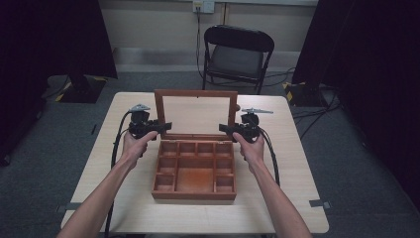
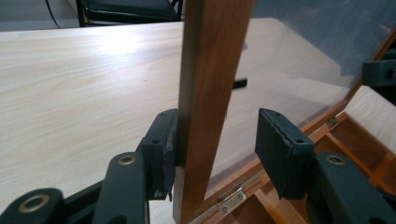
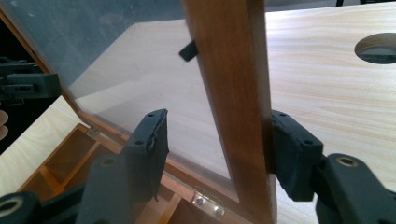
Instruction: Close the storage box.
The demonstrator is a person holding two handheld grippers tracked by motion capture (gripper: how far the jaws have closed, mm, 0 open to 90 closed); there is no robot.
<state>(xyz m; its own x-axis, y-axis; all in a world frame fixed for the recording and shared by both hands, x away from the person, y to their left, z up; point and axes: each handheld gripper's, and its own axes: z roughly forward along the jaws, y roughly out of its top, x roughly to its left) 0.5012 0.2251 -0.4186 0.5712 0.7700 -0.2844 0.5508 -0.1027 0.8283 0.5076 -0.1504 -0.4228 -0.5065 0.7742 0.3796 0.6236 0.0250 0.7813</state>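
Observation:
A wooden box (image 1: 194, 196) with several empty compartments stands mid-table, its glass-paned lid (image 1: 195, 93) raised upright. My left gripper (image 1: 166, 125) straddles the lid's left side rail (image 2: 210, 70). In the left gripper view (image 2: 217, 116) one pad touches the rail's outer face and the other stands apart on the glass side. My right gripper (image 1: 224, 127) straddles the right side rail (image 3: 231, 70). In the right gripper view (image 3: 218, 115) the outer pad rests on the wood and the inner pad is clear of it. Both are open.
The pale wooden table (image 1: 277, 198) has a round hole (image 3: 378, 48) right of the lid. Brass hinges (image 2: 232, 198) (image 3: 205, 201) join lid and box. A black folding chair (image 1: 237, 54) stands behind the table, with dark curtains on both sides.

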